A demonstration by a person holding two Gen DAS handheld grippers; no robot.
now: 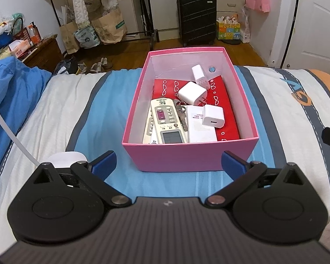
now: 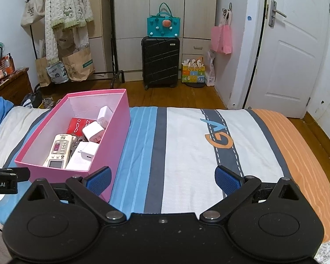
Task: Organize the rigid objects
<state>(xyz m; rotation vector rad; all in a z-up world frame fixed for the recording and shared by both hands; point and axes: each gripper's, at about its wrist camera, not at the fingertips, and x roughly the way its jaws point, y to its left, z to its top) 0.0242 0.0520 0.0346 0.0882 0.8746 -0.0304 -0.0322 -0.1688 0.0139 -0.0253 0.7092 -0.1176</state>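
A pink box (image 1: 187, 154) stands on the striped bed, also seen at the left of the right wrist view (image 2: 112, 132). Inside it lie two cream remote controls (image 1: 166, 118), keys (image 1: 181, 113), three white chargers (image 1: 213, 115), a white booklet (image 1: 200, 129) and a red card (image 1: 228, 118). My left gripper (image 1: 168, 165) is open and empty, just in front of the box's near wall. My right gripper (image 2: 162, 179) is open and empty over the bed, right of the box. A white round object (image 1: 66, 158) with a white cable lies behind my left finger.
The bed cover (image 2: 187, 143) has blue, grey, white and orange stripes. A blue pillow (image 1: 11, 88) lies at the left. Beyond the bed are a black suitcase (image 2: 160, 62), paper bags (image 2: 77, 66), a clothes rack and a white door (image 2: 290, 55).
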